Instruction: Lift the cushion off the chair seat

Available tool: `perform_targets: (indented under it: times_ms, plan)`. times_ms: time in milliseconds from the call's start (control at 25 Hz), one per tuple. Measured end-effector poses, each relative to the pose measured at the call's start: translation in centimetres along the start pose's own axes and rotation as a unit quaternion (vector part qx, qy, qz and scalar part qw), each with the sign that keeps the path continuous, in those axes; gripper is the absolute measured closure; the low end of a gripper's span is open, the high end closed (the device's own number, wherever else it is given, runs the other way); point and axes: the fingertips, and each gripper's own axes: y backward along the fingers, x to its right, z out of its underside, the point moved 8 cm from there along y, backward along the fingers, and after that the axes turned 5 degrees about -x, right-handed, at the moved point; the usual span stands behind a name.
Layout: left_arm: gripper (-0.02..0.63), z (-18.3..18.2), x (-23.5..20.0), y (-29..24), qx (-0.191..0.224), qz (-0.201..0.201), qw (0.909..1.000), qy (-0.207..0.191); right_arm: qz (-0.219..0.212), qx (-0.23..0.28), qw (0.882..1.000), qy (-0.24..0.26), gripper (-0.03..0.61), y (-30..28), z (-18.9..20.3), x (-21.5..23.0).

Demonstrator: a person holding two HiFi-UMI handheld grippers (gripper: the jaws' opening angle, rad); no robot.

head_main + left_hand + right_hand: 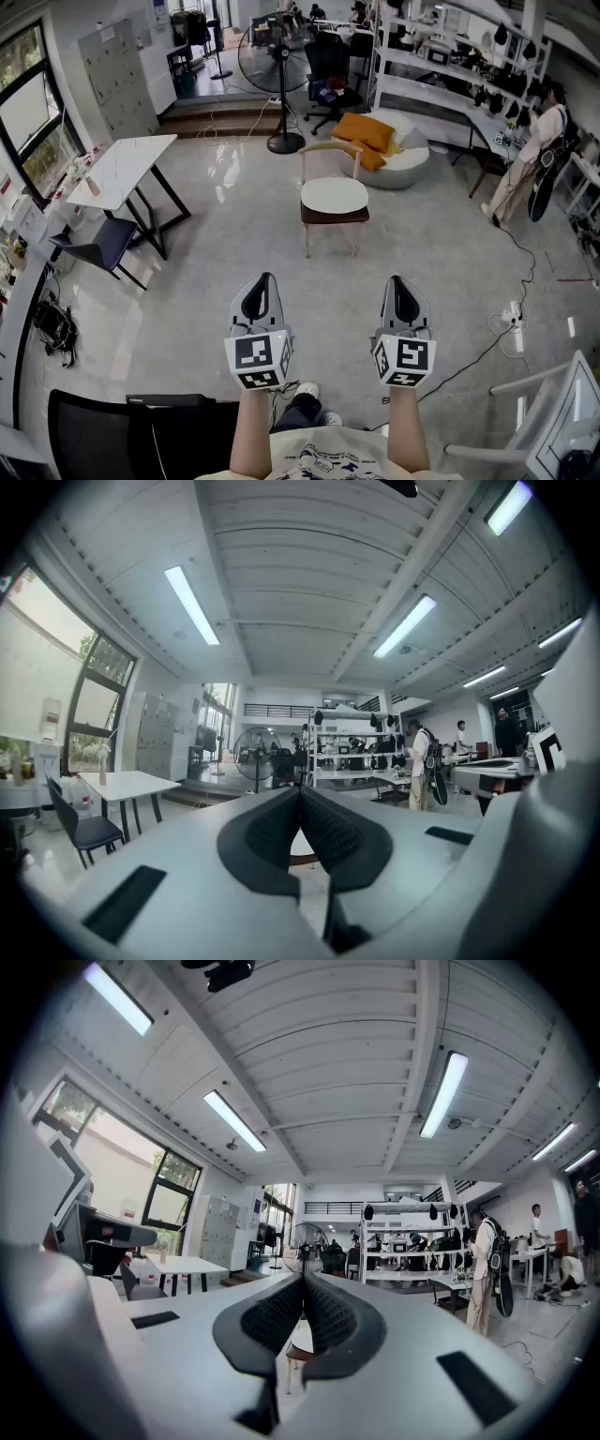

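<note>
A wooden chair (330, 217) stands alone on the pale floor ahead of me, with a white round cushion (334, 195) lying flat on its seat. My left gripper (265, 279) and right gripper (397, 281) are held level side by side, well short of the chair, both shut and holding nothing. In the left gripper view the jaws (301, 793) meet at the tip and hide most of the chair. In the right gripper view the shut jaws (303, 1281) cover the chair, with only its seat edge and a leg (290, 1361) showing below.
A standing fan (277, 66) and a white beanbag with orange pillows (380, 139) sit behind the chair. A white table (120, 169) and dark chair (98, 246) are at left. A person (527, 155) stands at right by shelves. A cable (487, 342) crosses the floor at right.
</note>
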Motion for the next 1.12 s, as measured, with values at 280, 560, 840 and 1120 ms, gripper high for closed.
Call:
perform_targets:
  times_ms: [280,560,840,1120]
  plan:
    - [0.6,-0.3,-0.4,-0.6,0.0,-0.001,1.0,0.004,0.002,0.0,1.0,-0.003,0.568,-0.8,-0.3,0.0]
    - [0.6,-0.5,-1.0,-1.9,-0.005,-0.002,0.9999,0.009,0.001,-0.006,1.0,-0.001,0.568,-2.1,-0.4,0.0]
    - [0.6,0.1,-3.3,-5.3,-0.013,-0.003,0.9999,0.006,0.008,-0.007,1.0,-0.006,0.521,-5.7,0.2,-0.1]
    - [0.41,-0.5,-7.0,-10.7,-0.004,0.014,0.9997,0.02,0.007,-0.012,1.0,-0.012,0.362,-11.4,0.2,-1.1]
